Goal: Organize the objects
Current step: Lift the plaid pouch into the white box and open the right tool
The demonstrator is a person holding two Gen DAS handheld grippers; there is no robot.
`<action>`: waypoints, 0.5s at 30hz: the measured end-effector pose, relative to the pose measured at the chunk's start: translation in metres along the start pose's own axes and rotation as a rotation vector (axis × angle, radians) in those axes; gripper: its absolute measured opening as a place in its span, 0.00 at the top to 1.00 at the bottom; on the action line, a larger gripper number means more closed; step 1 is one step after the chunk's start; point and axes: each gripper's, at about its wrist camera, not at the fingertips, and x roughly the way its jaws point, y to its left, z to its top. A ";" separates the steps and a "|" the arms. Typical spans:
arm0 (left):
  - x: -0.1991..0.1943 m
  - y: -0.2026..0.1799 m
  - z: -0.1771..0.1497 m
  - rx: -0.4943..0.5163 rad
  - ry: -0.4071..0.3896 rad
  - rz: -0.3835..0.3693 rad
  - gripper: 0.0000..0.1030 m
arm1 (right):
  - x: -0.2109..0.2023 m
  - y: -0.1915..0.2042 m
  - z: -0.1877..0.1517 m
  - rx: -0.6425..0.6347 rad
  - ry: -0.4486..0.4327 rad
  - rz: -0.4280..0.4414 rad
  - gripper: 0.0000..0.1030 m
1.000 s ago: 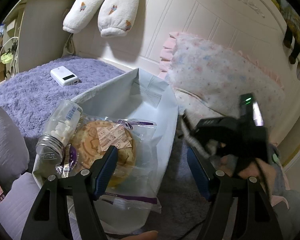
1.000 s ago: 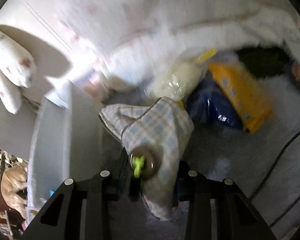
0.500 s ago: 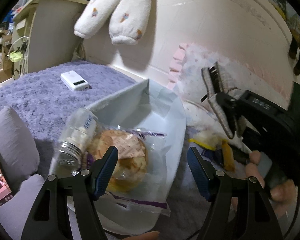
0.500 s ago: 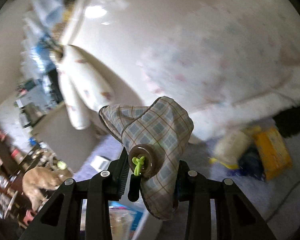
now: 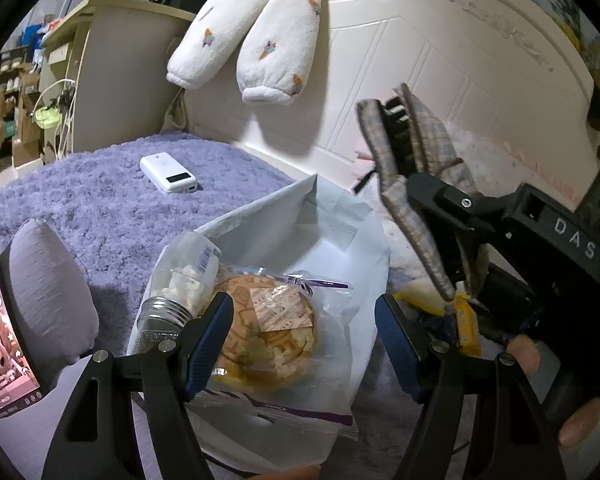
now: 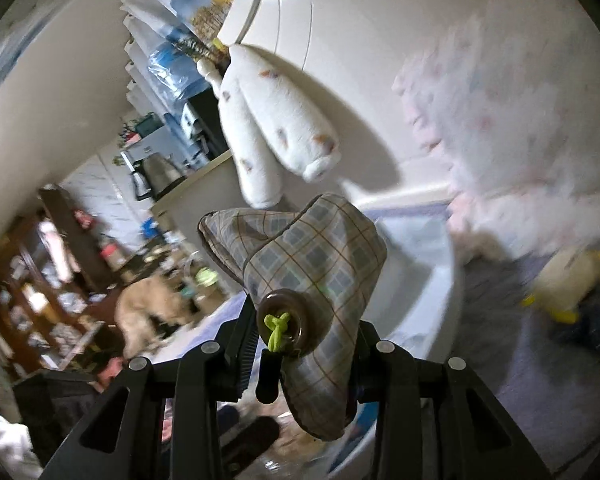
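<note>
Purple rug [image 5: 100, 200] below; right gripper [image 6: 300, 344] fingers clamping upright plaid pouch [image 6: 316, 264], left gripper [image 5: 304, 332] wide.

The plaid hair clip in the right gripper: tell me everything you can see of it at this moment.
The plaid hair clip is a black toothed claw clip covered in soft grey-blue checked fabric with thin brown lines, folded into a bow-like shape. A round brown button tied with a lime-green knot sits on its front. The right gripper is closed on its lower part and holds it in the air. In the left wrist view it hangs above the far edge of the white bag, touching nothing else; the black teeth show between the fabric flaps.
</note>
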 end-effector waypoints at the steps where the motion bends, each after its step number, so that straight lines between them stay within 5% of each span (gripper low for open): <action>1: 0.000 0.000 0.000 -0.001 0.003 -0.001 0.30 | 0.002 -0.003 0.001 0.021 0.018 0.019 0.66; 6: 0.000 0.003 0.000 -0.012 0.003 -0.002 0.30 | 0.015 -0.020 0.003 0.110 0.083 0.070 0.65; 15: 0.002 0.004 0.000 -0.010 0.009 0.022 0.26 | 0.042 -0.017 -0.015 0.032 0.167 0.018 0.65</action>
